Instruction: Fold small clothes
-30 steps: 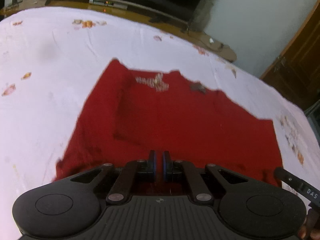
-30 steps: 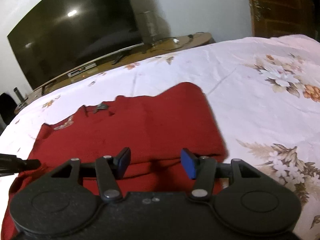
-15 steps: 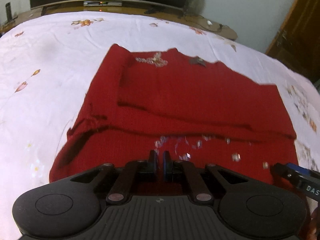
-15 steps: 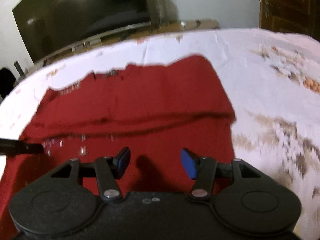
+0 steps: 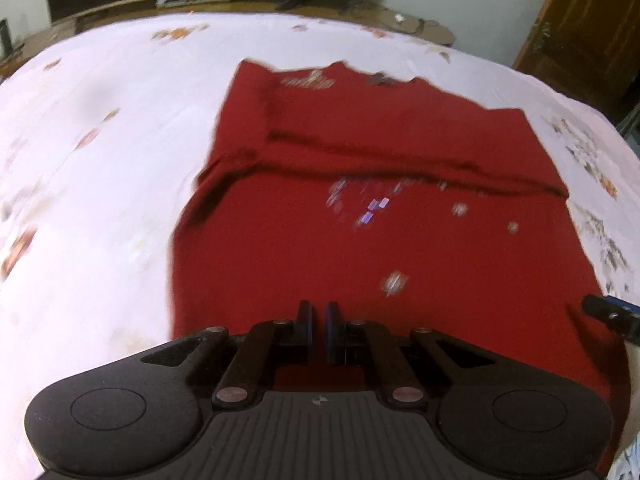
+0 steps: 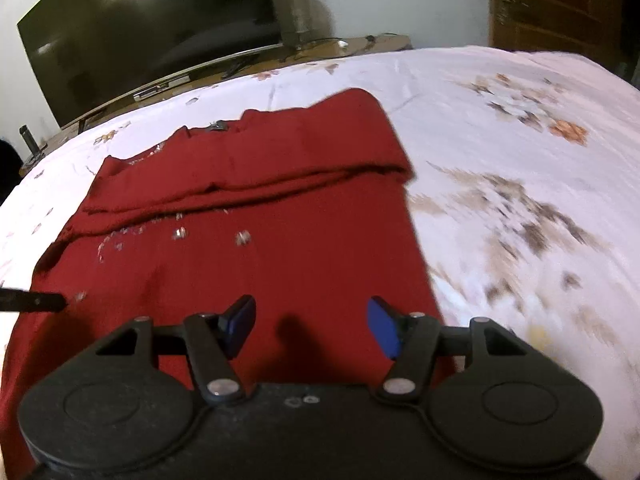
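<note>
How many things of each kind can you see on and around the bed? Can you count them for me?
Red clothes: 1, the red garment lying on the bedsheet.
Flowery white bedsheets: 1.
Tools: 2, the left tool and the right tool.
Televisions: 1, the television.
Wooden doors: 1, the wooden door.
Total: 6

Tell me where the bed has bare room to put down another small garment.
Free: bedsheet left of the red garment, and the floral stretch right of it. Crowded: the middle, covered by the garment, with both grippers over its near edge.
</note>
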`<state>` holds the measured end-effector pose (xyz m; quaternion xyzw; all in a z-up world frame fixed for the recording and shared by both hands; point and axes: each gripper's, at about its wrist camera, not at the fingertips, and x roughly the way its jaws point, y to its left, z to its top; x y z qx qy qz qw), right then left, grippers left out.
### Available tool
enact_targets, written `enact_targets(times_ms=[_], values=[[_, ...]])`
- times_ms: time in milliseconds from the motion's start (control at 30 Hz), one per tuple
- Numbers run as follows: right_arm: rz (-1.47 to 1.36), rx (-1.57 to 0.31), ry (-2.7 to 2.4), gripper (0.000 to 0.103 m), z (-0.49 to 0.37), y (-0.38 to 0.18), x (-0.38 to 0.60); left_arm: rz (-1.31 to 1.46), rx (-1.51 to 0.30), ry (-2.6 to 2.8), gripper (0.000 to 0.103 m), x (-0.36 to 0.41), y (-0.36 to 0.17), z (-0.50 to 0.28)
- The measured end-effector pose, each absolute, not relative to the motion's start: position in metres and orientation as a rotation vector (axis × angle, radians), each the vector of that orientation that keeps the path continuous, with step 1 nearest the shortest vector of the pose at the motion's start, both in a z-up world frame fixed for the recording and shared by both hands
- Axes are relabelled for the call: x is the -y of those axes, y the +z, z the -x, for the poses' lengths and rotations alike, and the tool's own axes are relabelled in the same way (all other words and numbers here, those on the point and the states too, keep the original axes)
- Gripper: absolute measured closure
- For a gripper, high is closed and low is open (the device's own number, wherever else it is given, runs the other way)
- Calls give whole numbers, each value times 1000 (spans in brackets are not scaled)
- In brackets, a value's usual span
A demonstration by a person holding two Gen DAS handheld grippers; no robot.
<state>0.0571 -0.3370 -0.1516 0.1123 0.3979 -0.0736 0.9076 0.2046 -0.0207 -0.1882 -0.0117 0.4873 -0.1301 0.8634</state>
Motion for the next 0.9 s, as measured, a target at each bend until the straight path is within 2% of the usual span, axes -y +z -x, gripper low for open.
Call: enact_targets(times_ms=[33,67,100,167,300,667,733,767,800,833,867,900], values=[[-239,-823,-160,41,-49,-151,339,24,-1023,-268,47,15,-189,-198],[-242,-825,-169,41,-42,-151,340,18,-1011,-248,21,8,-187,-189],[-241,-829,-179,41,-35,-151,341,15,-975,-232,1,3,-185,-181],[-239,-832,-196,41,-22,-151,342,4,-890,-237,0,-7,-179,-162],[-256,-837,-222,41,0,-151,345,1,-905,-236,0,-24,-174,-137],[-338,-907,-263,40,49,-166,355,261,-1086,-315,1,-61,-212,-93],[-336,-916,-249,41,56,-169,352,284,-1089,-324,18,-63,-214,-88],[-329,-914,-246,44,58,-169,349,292,-1091,-328,21,-63,-214,-86],[-331,-915,-242,46,60,-169,348,302,-1093,-334,30,-65,-214,-84],[-342,-916,-238,51,62,-169,347,309,-1098,-340,42,-63,-214,-84],[-357,-919,-228,59,64,-168,347,317,-1108,-347,46,-64,-214,-81],[-370,-926,-217,62,65,-168,346,324,-1116,-349,53,-64,-213,-81]])
